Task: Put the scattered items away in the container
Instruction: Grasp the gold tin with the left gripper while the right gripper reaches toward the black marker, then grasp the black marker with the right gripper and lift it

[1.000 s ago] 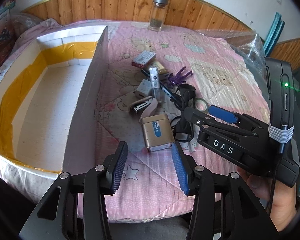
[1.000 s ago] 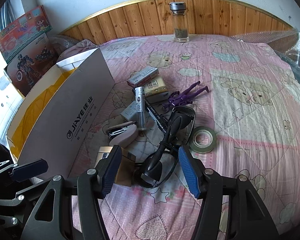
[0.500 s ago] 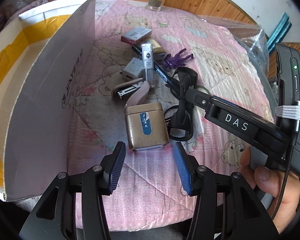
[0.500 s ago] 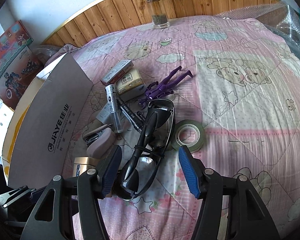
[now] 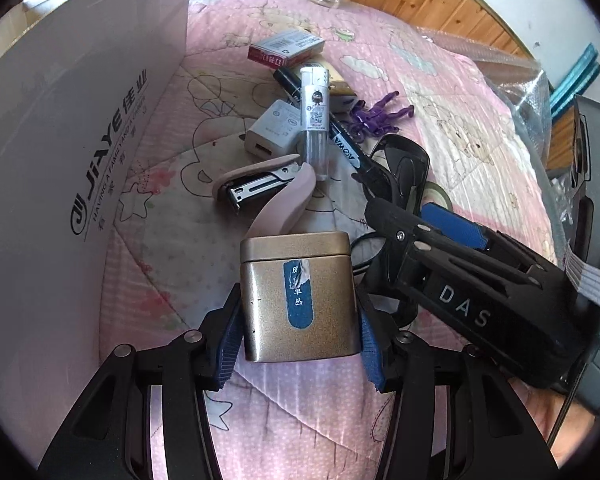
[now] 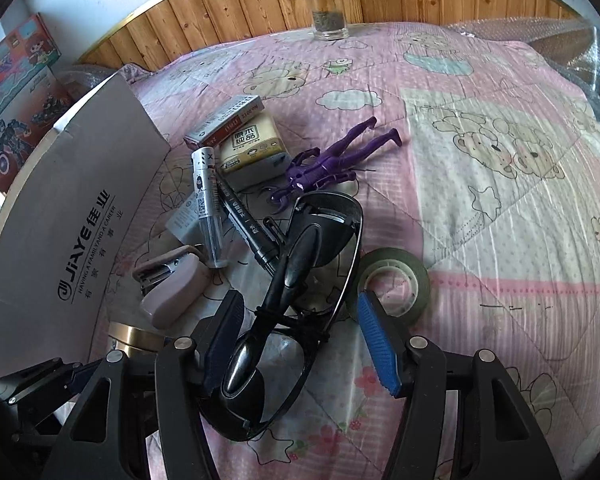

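Nothing is seen packed yet: the gold tin (image 5: 298,300) is bracketed by the left gripper (image 5: 298,344), sunglasses (image 6: 300,300) lie between the open right gripper (image 6: 300,336).

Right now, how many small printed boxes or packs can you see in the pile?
2: the red-and-white box at the pile's far end, and the tan tissue pack right beside it. Others could be hidden underneath.

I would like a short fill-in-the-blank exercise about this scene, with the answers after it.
1. The left tool has its fingers on either side of a ____ tin.
2. The right tool reaches around black ____.
3. The toy figure is ____ in colour.
4. The tape roll lies on the ____ quilt.

Answers: gold; sunglasses; purple; pink
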`<state>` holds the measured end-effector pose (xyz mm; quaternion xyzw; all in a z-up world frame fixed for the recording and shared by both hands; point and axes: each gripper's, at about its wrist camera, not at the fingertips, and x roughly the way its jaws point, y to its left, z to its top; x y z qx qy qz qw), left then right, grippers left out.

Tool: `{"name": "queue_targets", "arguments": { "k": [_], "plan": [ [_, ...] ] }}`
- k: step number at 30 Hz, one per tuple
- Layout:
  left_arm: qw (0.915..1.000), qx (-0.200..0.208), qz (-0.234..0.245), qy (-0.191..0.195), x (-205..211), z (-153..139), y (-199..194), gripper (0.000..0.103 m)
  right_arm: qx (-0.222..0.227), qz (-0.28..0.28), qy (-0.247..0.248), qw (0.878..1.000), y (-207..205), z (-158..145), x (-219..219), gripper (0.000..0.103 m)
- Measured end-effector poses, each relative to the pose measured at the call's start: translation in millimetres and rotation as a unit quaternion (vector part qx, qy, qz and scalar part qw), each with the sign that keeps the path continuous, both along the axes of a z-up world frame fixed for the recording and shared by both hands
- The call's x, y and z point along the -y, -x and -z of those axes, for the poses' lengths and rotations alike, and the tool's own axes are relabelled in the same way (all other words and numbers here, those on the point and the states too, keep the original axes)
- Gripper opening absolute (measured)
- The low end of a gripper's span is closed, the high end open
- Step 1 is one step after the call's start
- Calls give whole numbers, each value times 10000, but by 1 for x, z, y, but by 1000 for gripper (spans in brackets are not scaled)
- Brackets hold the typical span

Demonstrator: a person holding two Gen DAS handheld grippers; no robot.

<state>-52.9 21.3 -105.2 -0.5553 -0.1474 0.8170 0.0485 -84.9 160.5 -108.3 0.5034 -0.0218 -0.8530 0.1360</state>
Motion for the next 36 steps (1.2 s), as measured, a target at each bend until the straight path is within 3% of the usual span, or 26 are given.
{"name": "queue_targets", "arguments": {
  "k": [2,5,6,17,20,25,27,33,36],
  "plan": [
    [10000,-61,-40,-45,2,3,-1,50,-43,-168,-159,9997,-2,1,5,46],
    [9999,-93,-56,-97,3,5,1,50,119,-174,194,9996,0,3,-2,32],
    [9999,-110,-59,-101,4,4,0,50,81,-224,281,9993,-2,0,-3,19],
    [9992,-343,-9,-196,9,-15,-10,50,-168,250,430,9986,-12,-23,-33,15],
    [9990,-393,26,-211,7,-20,-14,50,-222,322,706,9967,-15,-30,-37,14],
    [9986,-473,39,-223,6,-28,-21,50,41,473,460,9978,-10,-21,-41,15],
    [9986,-472,23,-243,5,-28,-22,50,89,573,330,9978,-11,-14,-43,20],
    [9983,-520,-5,-258,9,-31,-29,50,-654,15,-347,9973,-16,-33,-11,23],
    [9985,-464,-69,-268,16,-28,-33,50,-916,-479,-223,9944,-24,-42,7,23]
  ]
}}
